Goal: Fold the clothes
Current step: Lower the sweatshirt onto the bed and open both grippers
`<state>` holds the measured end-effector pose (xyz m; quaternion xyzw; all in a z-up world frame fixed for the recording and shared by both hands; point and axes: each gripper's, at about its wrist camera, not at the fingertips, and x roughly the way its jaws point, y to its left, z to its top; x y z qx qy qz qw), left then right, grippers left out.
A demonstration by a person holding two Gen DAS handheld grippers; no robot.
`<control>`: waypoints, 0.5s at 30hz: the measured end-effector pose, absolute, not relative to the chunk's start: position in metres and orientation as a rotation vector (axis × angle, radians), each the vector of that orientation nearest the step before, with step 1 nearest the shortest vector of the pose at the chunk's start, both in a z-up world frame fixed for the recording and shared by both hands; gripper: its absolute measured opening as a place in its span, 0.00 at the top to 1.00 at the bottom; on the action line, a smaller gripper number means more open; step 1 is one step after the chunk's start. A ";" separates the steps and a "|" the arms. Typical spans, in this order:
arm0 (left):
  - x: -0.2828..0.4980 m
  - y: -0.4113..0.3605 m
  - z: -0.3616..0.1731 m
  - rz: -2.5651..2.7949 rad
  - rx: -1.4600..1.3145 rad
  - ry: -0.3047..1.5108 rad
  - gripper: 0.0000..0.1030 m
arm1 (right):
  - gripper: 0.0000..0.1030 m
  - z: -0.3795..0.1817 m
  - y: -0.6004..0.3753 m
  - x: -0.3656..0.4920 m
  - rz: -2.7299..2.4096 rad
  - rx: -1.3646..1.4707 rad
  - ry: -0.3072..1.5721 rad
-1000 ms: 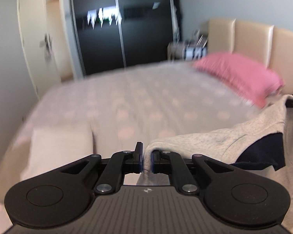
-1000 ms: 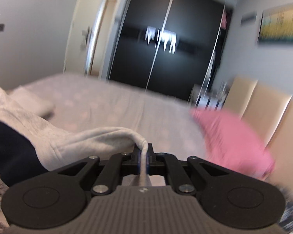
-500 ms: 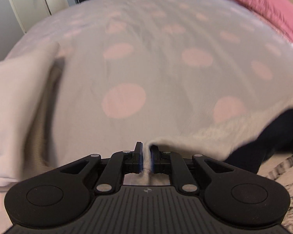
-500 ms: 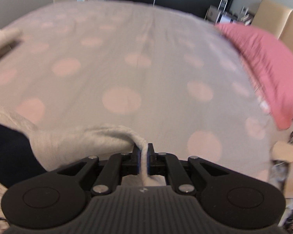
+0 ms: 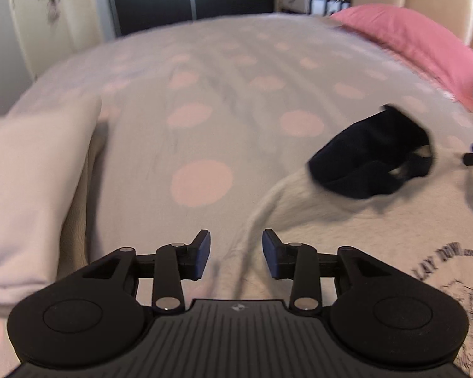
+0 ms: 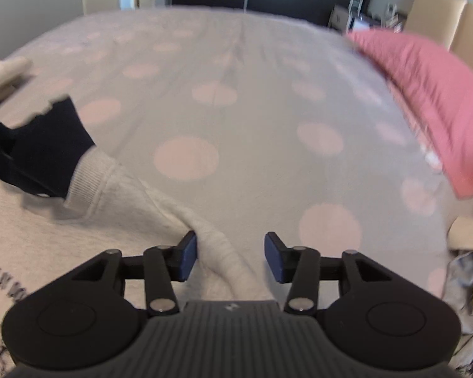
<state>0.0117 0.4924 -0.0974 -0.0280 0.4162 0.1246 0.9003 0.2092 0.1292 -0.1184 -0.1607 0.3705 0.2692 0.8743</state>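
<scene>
While the left gripper [image 5: 236, 253] stands wide open holding nothing, the grey sweatshirt [image 5: 347, 230] lies flat on the dotted bedspread [image 5: 205, 110], spreading toward 3 o'clock, its navy collar [image 5: 372, 157] at 1 o'clock.

On the right camera, the right gripper [image 6: 230, 256] gapes equally wide, a shoulder ridge [image 6: 214, 245] between its blue pads [image 6: 187, 260], the body running toward 9 o'clock.

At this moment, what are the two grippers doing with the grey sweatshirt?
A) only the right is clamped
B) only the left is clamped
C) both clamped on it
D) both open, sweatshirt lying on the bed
D: the left gripper and right gripper both have their jaws spread, and the grey sweatshirt lies flat on the bed.
</scene>
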 end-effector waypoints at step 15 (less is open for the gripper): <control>0.102 0.487 -0.156 0.272 -0.202 0.946 0.83 | 0.71 -0.158 0.197 0.216 0.664 -0.294 0.903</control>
